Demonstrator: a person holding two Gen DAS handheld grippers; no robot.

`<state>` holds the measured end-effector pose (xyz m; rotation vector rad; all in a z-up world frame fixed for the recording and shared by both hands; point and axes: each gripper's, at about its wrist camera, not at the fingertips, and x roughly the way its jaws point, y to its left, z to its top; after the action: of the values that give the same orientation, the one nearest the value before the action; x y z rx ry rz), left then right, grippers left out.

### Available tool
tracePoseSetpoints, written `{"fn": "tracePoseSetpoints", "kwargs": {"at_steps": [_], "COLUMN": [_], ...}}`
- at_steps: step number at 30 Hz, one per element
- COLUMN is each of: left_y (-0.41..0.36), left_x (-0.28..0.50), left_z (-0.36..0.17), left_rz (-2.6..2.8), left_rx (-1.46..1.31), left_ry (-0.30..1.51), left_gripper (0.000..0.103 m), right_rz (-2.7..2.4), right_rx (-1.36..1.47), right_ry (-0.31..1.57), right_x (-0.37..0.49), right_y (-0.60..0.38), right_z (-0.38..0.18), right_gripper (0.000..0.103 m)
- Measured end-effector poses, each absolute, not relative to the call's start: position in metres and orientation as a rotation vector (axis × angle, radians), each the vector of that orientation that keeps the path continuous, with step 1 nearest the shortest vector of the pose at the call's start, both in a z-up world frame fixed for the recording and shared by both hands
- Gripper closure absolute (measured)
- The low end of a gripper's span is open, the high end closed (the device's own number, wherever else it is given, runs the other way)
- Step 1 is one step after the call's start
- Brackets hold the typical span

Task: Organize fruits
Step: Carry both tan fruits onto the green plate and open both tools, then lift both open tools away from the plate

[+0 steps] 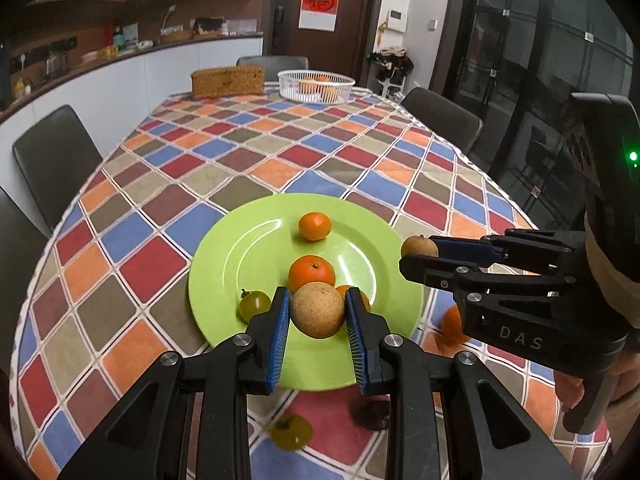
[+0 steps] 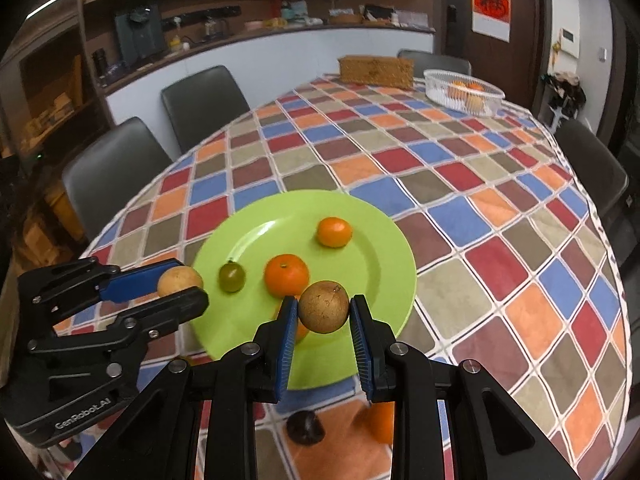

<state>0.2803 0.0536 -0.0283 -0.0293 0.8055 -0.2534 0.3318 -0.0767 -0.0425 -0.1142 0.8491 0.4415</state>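
Note:
My left gripper (image 1: 318,297) is shut on a round brown fruit (image 1: 318,312), held over the near part of a green plate (image 1: 240,248). My right gripper (image 2: 324,305) is shut on a second brown fruit (image 2: 324,308) above the same plate (image 2: 372,264). Each gripper also shows in the other's view, fruit between its pads: the right gripper (image 1: 418,251) at the plate's right edge, the left gripper (image 2: 185,281) at its left edge. On the plate lie two oranges (image 1: 315,226) (image 1: 311,273) and a green tomato (image 1: 254,305); a third orange is mostly hidden.
Loose on the checked cloth in front of the plate are a green tomato (image 1: 291,431), a dark fruit (image 2: 305,426) and an orange (image 2: 380,422). At the far end stand a white basket (image 1: 288,80) with oranges and a woven box (image 1: 228,80). Dark chairs surround the table.

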Motion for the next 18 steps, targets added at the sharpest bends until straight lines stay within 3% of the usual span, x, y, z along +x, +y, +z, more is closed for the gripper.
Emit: {"fn": "tracePoseSetpoints", "kwargs": {"at_steps": [13,18], "left_y": [0.063,0.065], "left_x": [0.32,0.319], "left_z": [-0.06,-0.057], "left_rz": [-0.238,-0.23], "left_rx": [-0.1,-0.099], "left_ry": [0.932,0.918], "left_gripper": [0.075,0.068], "right_rz": [0.413,0.406], "right_rx": [-0.073,-0.051], "right_ry": [0.984,0.997], "right_x": [0.37,0.372], "right_y": [-0.074,-0.076], "right_z": [-0.074,-0.076], "right_gripper": [0.075,0.072]}}
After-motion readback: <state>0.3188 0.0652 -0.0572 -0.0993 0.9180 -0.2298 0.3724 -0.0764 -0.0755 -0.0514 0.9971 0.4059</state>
